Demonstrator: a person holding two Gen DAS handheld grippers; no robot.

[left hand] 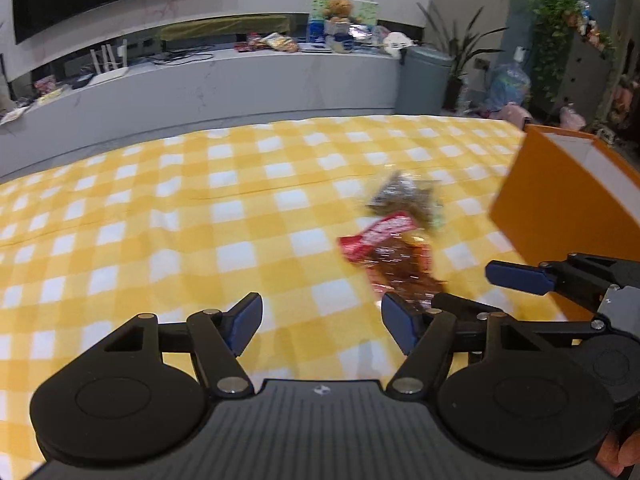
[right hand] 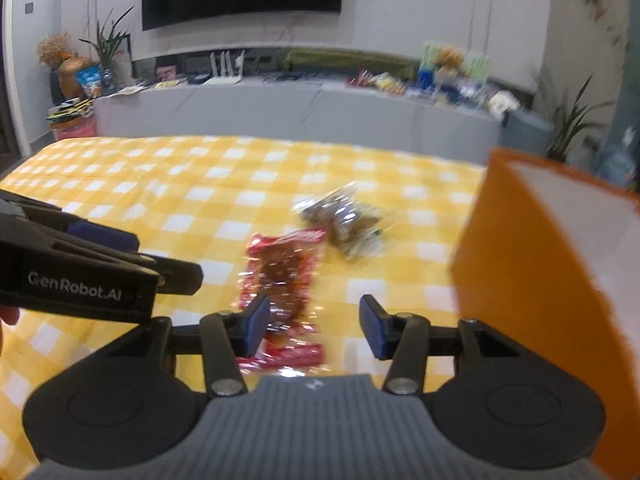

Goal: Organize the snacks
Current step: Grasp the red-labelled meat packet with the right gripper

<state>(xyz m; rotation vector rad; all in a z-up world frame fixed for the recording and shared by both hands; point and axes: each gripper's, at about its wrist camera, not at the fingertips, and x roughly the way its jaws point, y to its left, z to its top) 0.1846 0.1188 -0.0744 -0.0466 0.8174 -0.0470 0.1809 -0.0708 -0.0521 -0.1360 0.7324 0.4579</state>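
A yellow checked tablecloth (right hand: 168,184) carries a red snack packet (right hand: 282,268), a clear snack bag (right hand: 344,216) and an orange box (right hand: 520,280).

Even, fairly bright indoor light falls from above, casting only soft shadows on the yellow checked cloth (left hand: 200,216). Motion blur smears the red snack packet (right hand: 282,280), whose wrapper glints, and perhaps the orange box (right hand: 532,280). Fisheye distortion bends the edges, and the corners darken.

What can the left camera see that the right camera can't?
Only the left camera shows a teddy bear on the far shelf and a grey bin beside it. Only the right camera shows a golden vase with dried flowers at the far left. Both show the red snack packet, the clear snack bag, the orange box and the yellow checked cloth.
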